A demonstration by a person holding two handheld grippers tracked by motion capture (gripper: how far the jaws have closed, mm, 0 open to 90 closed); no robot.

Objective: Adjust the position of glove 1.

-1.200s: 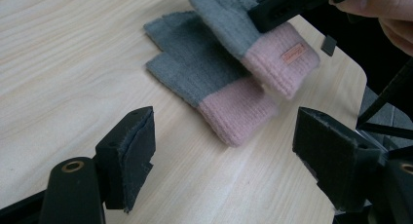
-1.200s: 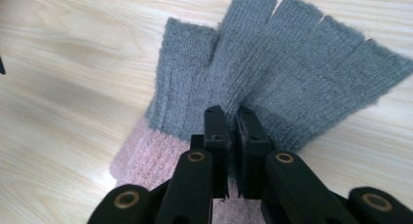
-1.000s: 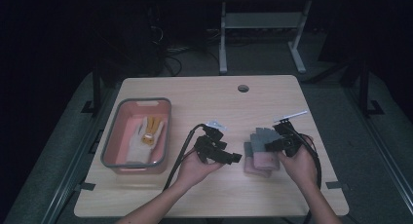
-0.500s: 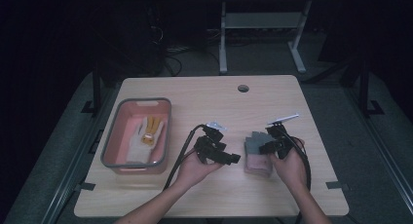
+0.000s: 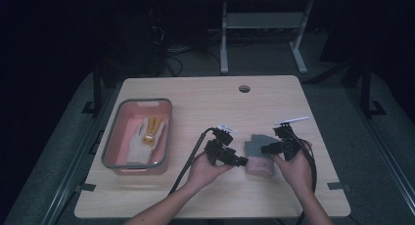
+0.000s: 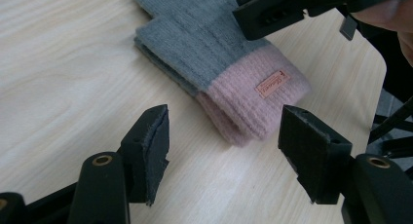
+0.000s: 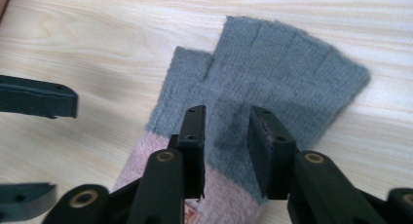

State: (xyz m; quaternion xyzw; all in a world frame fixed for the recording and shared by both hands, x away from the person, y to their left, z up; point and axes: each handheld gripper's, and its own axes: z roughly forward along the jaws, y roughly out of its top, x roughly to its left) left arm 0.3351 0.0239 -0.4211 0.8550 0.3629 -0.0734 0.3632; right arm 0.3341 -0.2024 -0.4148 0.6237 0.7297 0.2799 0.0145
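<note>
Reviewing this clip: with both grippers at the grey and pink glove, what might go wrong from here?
1. The right gripper has just been opening over a raised fold of the glove; the knit may snag on a pad and lift with it.
2. The left gripper, its jaws just closing, brackets the pink cuff without touching; it may catch one layer only.
3. The grippers work close together and could collide.
</note>
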